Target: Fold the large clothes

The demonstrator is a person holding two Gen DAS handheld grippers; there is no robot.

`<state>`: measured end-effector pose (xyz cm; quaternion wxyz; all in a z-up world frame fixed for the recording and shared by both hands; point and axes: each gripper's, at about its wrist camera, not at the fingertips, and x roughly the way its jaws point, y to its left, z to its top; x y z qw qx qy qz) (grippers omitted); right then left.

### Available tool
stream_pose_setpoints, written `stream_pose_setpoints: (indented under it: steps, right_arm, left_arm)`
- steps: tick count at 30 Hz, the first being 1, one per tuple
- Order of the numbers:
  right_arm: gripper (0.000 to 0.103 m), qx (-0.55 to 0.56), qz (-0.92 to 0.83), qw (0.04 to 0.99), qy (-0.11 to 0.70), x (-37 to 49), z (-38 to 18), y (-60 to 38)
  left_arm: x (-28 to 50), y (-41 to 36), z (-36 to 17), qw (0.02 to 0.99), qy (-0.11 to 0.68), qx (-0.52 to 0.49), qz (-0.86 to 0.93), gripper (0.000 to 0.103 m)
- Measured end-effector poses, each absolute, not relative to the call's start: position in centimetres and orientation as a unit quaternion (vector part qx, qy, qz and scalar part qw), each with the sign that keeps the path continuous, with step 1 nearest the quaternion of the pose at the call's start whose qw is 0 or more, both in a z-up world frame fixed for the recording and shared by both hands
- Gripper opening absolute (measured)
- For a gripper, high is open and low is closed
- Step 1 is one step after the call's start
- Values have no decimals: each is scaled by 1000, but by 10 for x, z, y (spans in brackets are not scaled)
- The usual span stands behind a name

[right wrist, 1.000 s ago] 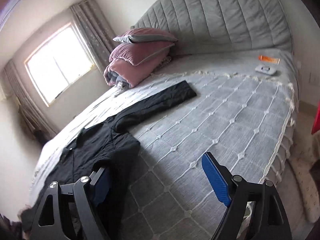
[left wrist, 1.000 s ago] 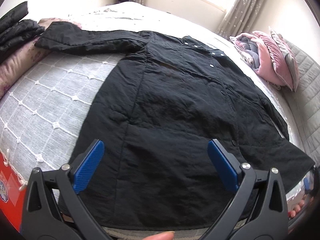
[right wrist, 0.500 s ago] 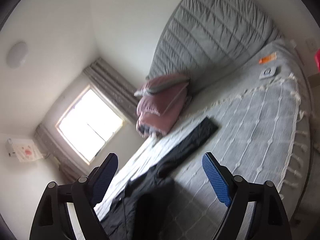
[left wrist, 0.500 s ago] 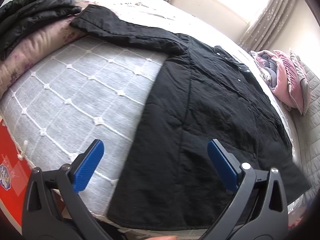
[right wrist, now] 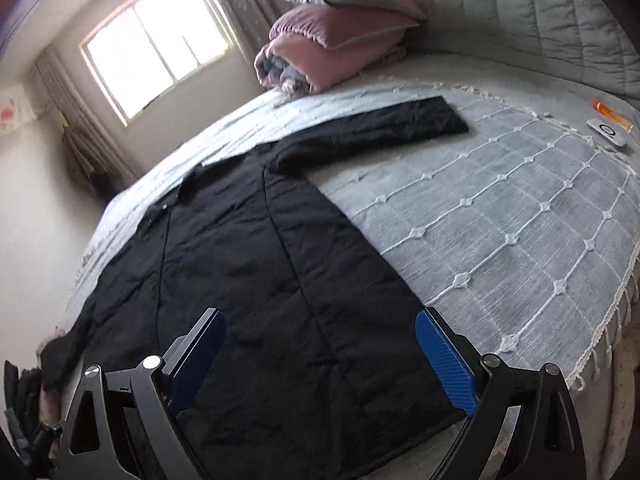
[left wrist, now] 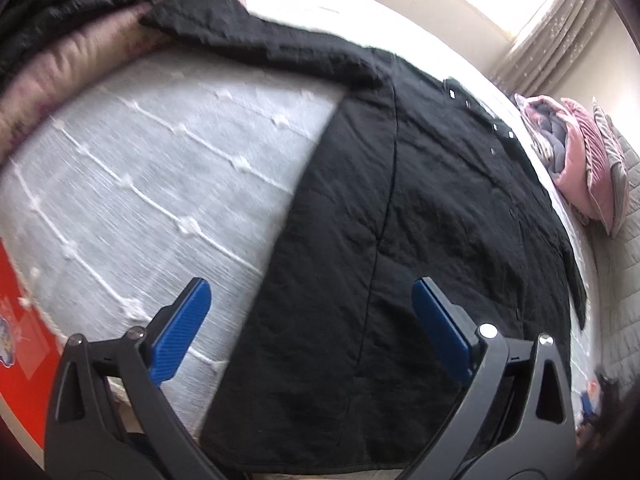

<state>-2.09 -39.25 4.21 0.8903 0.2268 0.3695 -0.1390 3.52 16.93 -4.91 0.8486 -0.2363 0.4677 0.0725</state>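
A large black quilted coat lies spread flat, front up, on the grey bedspread, with both sleeves stretched out to the sides. It also shows in the right wrist view. My left gripper is open and empty, hovering above the coat's hem near its left side edge. My right gripper is open and empty, above the hem near the coat's right side. One sleeve reaches toward the headboard; the other reaches a pile of dark clothes.
Pink pillows and a folded quilt sit by the grey headboard. A white remote and an orange item lie on the bed's far right. Folded dark clothes lie at the left. A red box stands beside the bed.
The left gripper has swung left, bringing the bedspread and the coat's left edge into view. The right gripper tipped up toward the ceiling, then came back down over the coat's hem.
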Motion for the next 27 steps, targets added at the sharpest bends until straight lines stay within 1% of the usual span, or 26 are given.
stream_pose_setpoints:
  steps: [1, 3, 8, 12, 15, 18, 20, 22, 27]
  right_arm:
    - [97, 227, -144, 888, 373, -19, 37, -396]
    - [97, 228, -158, 886, 373, -17, 32, -397]
    - [97, 203, -125, 889, 392, 6, 36, -370]
    - [97, 111, -45, 905, 408, 38, 57, -312]
    - [97, 43, -27, 909, 414, 67, 72, -272]
    - [97, 22, 20, 906, 422, 100, 78, -239]
    - [97, 14, 50, 898, 437, 120, 73, -221]
    - [97, -13, 69, 886, 458, 138, 55, -197]
    - [97, -74, 92, 871, 476, 140, 4, -170]
  left_arm:
    - [37, 172, -53, 844, 472, -244, 71, 95]
    - [37, 178, -54, 841, 471, -252, 80, 92]
    - [41, 199, -49, 839, 456, -278, 101, 92]
    - [56, 224, -37, 841, 446, -277, 130, 92]
    - [66, 251, -25, 843, 431, -277, 165, 92]
    - [85, 278, -16, 841, 432, -265, 190, 92]
    - [100, 297, -10, 846, 423, -250, 209, 92]
    - [118, 319, -6, 847, 415, -238, 231, 92]
    - [160, 363, -14, 832, 418, -239, 275, 92]
